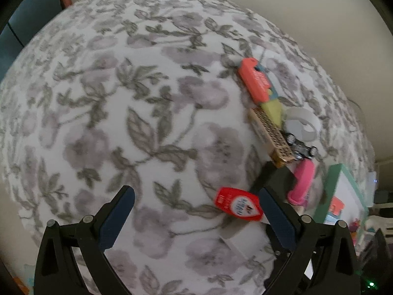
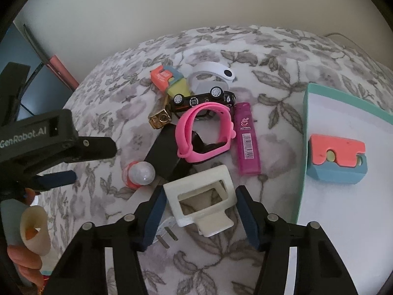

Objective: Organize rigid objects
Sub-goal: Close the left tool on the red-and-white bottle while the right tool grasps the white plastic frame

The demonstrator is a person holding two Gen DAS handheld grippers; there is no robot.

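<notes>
the right gripper (image 2: 200,215) stands half spread around a cream frame (image 2: 200,196) — left pad touching it, right pad just clear. the left gripper (image 1: 196,211) gapes empty beside a red bottle (image 1: 237,202). floral cloth (image 1: 122,123) underneath — a teal tray (image 2: 343,127) on its right.

This looks like a home, probably a bedroom. A soft blanket (image 2: 282,56) printed with grey flowers and leaves covers what seems to be a bed against a plain pale wall (image 2: 147,7), and small household odds and ends lie on it: a toy car (image 2: 203,99), a pink wristband (image 2: 203,132) and a lighter (image 2: 246,139).
</notes>
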